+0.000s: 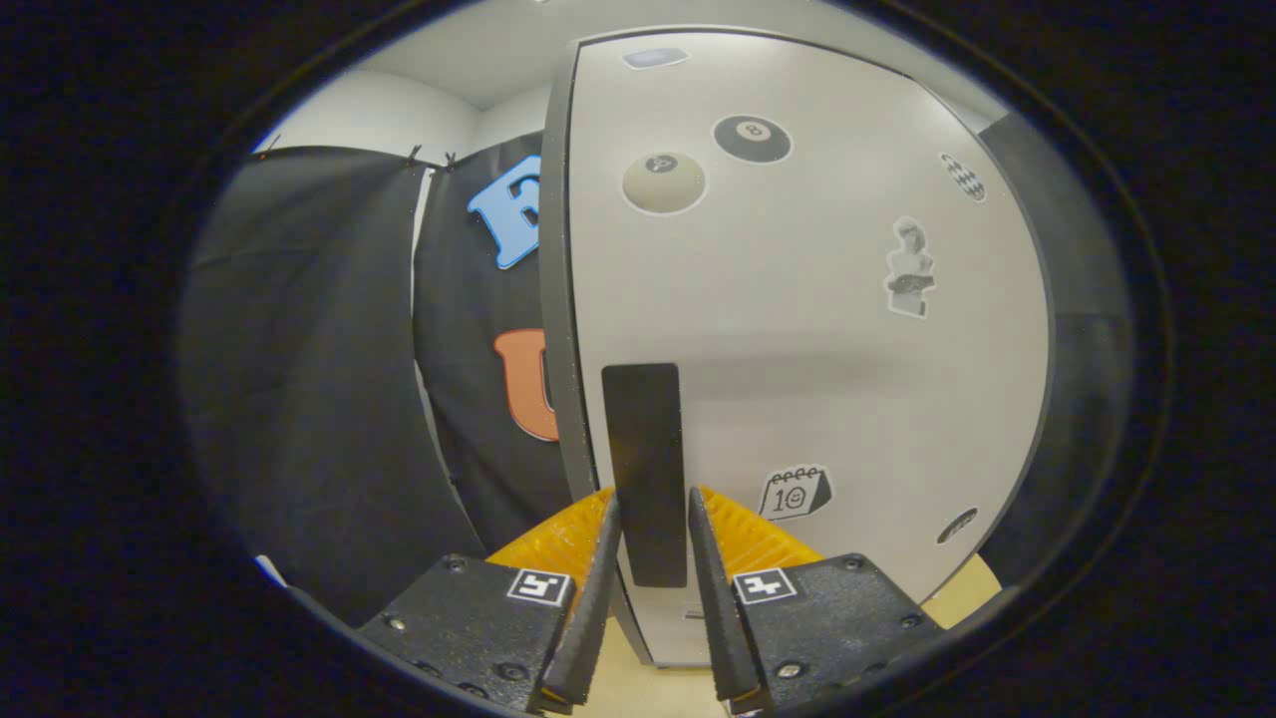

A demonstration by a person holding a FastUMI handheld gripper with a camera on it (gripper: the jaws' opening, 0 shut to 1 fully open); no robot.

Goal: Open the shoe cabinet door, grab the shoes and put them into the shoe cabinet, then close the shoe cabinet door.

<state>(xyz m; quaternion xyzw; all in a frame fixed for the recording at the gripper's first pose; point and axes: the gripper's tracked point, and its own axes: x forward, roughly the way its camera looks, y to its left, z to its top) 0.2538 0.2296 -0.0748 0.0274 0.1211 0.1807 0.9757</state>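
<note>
Two fingers of the gripper sit on either side of the dark flat handle on the shoe cabinet door. The handle's lower half is right between the tips, and both look like they touch its edges, so the gripper seems to be pinching the handle, though honestly I can't see the actual contact well enough to swear both sides are pressing.

The handle is a tall upright strip mounted near the door's left edge, low on the panel. The door itself is a pale grey slab with a dark rim and it takes up most of what's ahead of the fingers. It looks shut or close to it, so I can't see what the cabinet has inside, shoes or otherwise.

Stickers are dotted over the door: a cream billiard ball and a black eight ball up high, a checkered oval toward the upper right, a small grey figure below that, and a little calendar sticker just right of the fingers near the handle's lower end.

Off to the left of the cabinet hangs the black cloth booth wall, with a white wall above it. A strip of light wood floor shows under the fingers at the cabinet's foot.
</note>
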